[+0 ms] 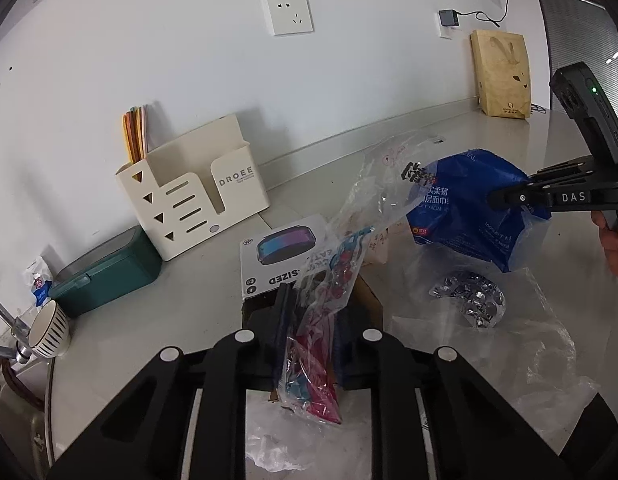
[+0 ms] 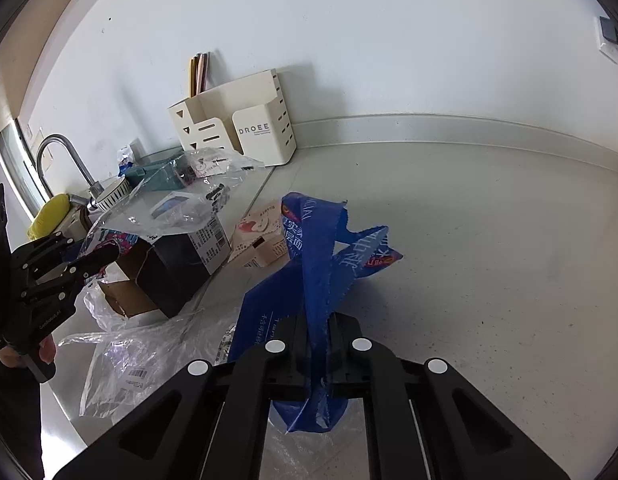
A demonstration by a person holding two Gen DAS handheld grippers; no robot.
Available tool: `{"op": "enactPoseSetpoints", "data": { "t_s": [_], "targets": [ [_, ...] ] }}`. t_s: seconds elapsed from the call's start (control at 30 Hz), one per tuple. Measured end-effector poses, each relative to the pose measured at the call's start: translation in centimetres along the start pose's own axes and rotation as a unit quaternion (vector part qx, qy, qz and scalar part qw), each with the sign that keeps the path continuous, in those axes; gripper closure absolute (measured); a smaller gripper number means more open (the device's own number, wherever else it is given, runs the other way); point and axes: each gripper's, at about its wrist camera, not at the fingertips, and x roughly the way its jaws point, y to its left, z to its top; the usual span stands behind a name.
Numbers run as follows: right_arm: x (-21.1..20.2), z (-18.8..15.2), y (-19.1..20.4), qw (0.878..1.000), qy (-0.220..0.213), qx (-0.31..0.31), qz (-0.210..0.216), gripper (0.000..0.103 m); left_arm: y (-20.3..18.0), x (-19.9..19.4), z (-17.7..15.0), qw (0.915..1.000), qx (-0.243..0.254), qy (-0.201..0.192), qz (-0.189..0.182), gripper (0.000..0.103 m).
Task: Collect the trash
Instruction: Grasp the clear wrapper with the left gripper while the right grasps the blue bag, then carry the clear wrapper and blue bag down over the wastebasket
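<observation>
My left gripper [image 1: 309,316] is shut on a clear plastic wrapper with red and blue print [image 1: 329,264], which stands up between its fingers over an open carton. In the right wrist view the left gripper [image 2: 105,256] shows at the left edge, held by a hand. My right gripper [image 2: 315,332] is shut on a crumpled blue tissue wrapper [image 2: 317,264] lifted above the counter. From the left wrist camera, the right gripper [image 1: 497,198] pinches that blue wrapper [image 1: 465,216] at the right. A silver foil blister pack [image 1: 473,296] lies on a clear plastic bag [image 1: 509,352].
A cream desk organiser [image 1: 197,196] stands against the wall, with a teal box [image 1: 109,276] and a striped cup [image 1: 49,332] to its left. A black-and-white carton [image 2: 189,248], a small pink carton [image 2: 261,236], a tap [image 2: 61,160] and a brown paper bag [image 1: 503,76] share the pale counter [image 2: 469,260].
</observation>
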Motion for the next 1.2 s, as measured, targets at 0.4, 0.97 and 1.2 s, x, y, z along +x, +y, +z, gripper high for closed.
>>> {"op": "enactPoseSetpoints", "data": {
  "t_s": [0.4, 0.97, 1.2],
  "targets": [
    [-4.0, 0.0, 0.7, 1.0, -0.03, 0.0, -0.003, 0.095, 0.7, -5.1, 0.4, 0.998, -0.041, -0.048, -0.007, 0.085],
    [-16.8, -5.7, 5.6, 0.996, -0.082, -0.026, 0.0, 0.095, -3.4, -16.1, -3.1, 0.9912, -0.072, -0.105, -0.036, 0.085],
    [-20.9, -12.5, 8.5, 0.996, -0.087, -0.028, 0.014, 0.095, -7.6, -20.9, -7.8, 0.9875, -0.082, -0.119, -0.063, 0.085]
  ]
}}
